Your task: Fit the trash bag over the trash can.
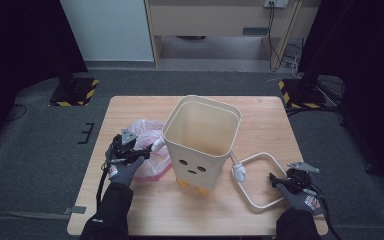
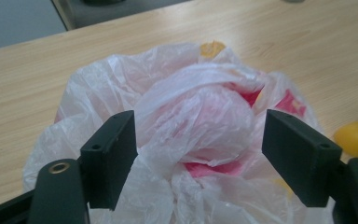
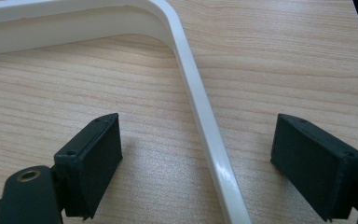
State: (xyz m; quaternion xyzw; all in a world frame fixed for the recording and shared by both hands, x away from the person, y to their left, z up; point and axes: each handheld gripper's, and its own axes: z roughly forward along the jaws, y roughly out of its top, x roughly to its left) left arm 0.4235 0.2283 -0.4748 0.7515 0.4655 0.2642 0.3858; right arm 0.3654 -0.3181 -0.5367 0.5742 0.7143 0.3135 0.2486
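the room is dark, with a grey carpet floor [image 1: 30, 150], black curtains at both sides and a pale wall with a wooden cabinet [image 1: 215, 20] at the back. two black stand bases with yellow-black stripes sit on the floor behind the table [image 1: 130, 215]. the table is light wood with fine grain.

the cream bin [image 1: 202, 140] stands upright in the middle of the table. it has a simple face of two dots and a short line on the front, small orange feet and little white hands at the sides. no brand or word can be read on it. the white frame [image 1: 260, 180], a bent loop, lies flat on the table to the right of the bin.

the pink-white bag [image 1: 152, 150] lies just left of the bin, crumpled; red and yellow print shows through it, but the writing is too wrinkled to read. the gloves carry a red-white mark, too small to read.

the left gripper [image 2: 198, 149] has its jaws apart around the bag's knot, one jaw touching the plastic, not yet pressing it from both sides. the right gripper [image 3: 198, 163] has its jaws wide apart over the frame's bar, not touching it. the forearms are cut off at the bottom edge.
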